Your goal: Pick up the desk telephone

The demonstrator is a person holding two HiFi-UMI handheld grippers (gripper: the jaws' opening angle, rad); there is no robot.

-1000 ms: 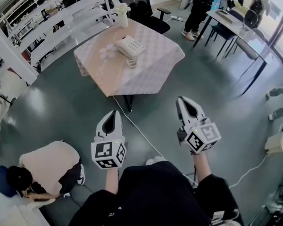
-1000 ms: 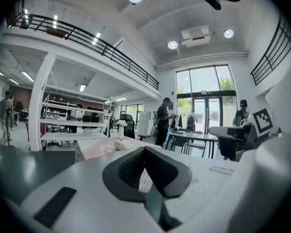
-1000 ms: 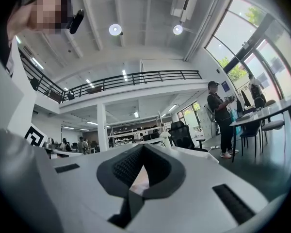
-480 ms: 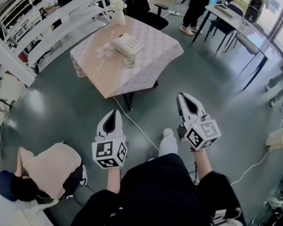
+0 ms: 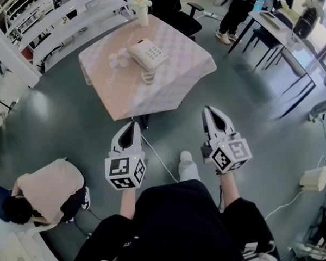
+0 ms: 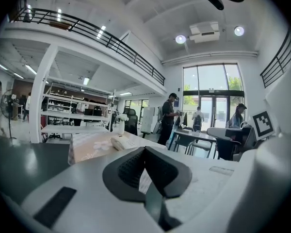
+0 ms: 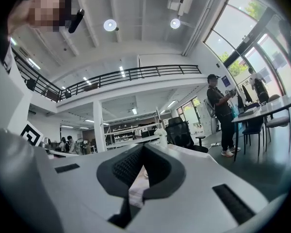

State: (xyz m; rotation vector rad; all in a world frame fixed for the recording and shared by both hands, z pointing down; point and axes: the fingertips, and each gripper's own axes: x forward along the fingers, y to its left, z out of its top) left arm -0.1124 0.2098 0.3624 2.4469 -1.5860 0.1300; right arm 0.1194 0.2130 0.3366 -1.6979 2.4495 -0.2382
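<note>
Both shut and empty, left hand-held gripper [image 5: 132, 126] and right hand-held gripper [image 5: 208, 112] hang well short of the telephone [image 5: 146, 54] on the worktop [image 5: 168, 88]; approach first, then open.

Table [image 5: 168, 91] ahead, mid-floor. On it: telephone [image 5: 148, 54] near the middle, with its cord [image 5: 147, 78] coiled on the near side. A flower ornament [image 5: 119, 58] lies just left of the telephone, and a vase [image 5: 142, 12] stands upright at the far corner. Office chair [image 5: 171, 7] behind the table. Long shelving [image 5: 70, 20] along the far left. Desk [image 5: 282, 31] well off to the right, a standing person [image 5: 240, 7] near its far end. A cable [image 5: 157, 156] runs over the floor from under the table, passing between the two grippers. Left gripper [image 5: 132, 126] and right gripper [image 5: 209, 113] side by side above the floor, short of the table's near edge and not touching it. Crouching person [image 5: 49, 186] on the floor, near left. Small box [image 5: 314, 178] on the floor, near right.
</note>
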